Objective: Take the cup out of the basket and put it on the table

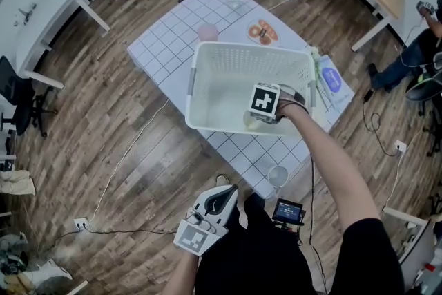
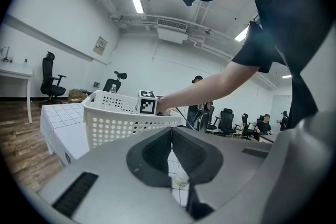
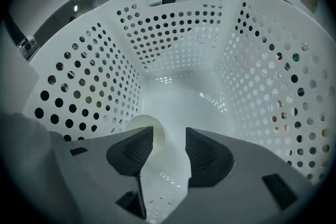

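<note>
The task is at its first step, and nothing of it is finished yet. The cup (image 3: pixel 148 126) lies on its side on the floor of the white perforated basket (image 1: pixel 242 46), close to the wall nearest the person. The basket stands in the middle of the tiled counter (image 1: pixel 173 45). What is left, as I judge it, is to close on the cup, lift it over the rim and set it on a bare part of the counter, perhaps toward the left corner.

The right arm reaches forward over the near edge of the counter, and the right gripper (image 3: pixel 169 136) points steeply down into the basket. Its jaws stand wide apart with no grip. The cup's rim sits just past the left jaw's tip, off to that side and not squarely between the pads, so the gripper seems to need a small shift toward it before closing.

The left gripper (image 2: pixel 171 129) is held low near the person's body, off the counter and roughly level, with its jaws together on nothing.
</note>
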Motion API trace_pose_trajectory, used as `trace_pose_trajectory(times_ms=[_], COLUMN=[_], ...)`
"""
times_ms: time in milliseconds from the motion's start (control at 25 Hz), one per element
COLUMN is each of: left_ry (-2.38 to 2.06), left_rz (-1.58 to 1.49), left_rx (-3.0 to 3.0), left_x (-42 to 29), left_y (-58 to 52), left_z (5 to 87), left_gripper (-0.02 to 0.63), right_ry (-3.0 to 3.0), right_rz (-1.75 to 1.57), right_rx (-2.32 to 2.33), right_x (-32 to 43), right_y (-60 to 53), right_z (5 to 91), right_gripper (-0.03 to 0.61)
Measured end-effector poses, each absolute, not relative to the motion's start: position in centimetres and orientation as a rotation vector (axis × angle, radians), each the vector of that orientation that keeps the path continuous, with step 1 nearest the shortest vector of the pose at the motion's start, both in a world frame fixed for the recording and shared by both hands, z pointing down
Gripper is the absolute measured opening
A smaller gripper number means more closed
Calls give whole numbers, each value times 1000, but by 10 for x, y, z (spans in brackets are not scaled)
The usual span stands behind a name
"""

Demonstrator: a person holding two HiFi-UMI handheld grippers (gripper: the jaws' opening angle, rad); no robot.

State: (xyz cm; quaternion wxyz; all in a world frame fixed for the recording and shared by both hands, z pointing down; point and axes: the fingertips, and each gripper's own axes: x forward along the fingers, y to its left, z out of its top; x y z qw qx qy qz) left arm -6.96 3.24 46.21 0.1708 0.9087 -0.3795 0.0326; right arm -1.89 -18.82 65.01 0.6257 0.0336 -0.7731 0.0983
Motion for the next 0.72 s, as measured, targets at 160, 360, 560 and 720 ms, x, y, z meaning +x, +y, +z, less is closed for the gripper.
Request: trace_pose_trajectory(times_ms=[160, 360, 560, 720], left_ry=[-1080, -1075, -1070, -1070], left_rz=[82, 89, 91, 90], left_rx=[2585, 2577, 2574, 2569], left_x=[-71, -73, -73, -74], left_y=[31, 31, 30, 30], left_z=[462, 463, 462, 464], left_gripper=[8, 8, 8, 8], right_ry=[-1766, -1757, -1774, -1741], right_rz=[229, 230, 256, 236], right_rx=[58, 41, 4, 30], right_x=[-22, -23, -28, -23], right_y=[-187, -185, -176, -180], right_z=[658, 662, 667, 671], right_gripper=[189, 148, 75, 37])
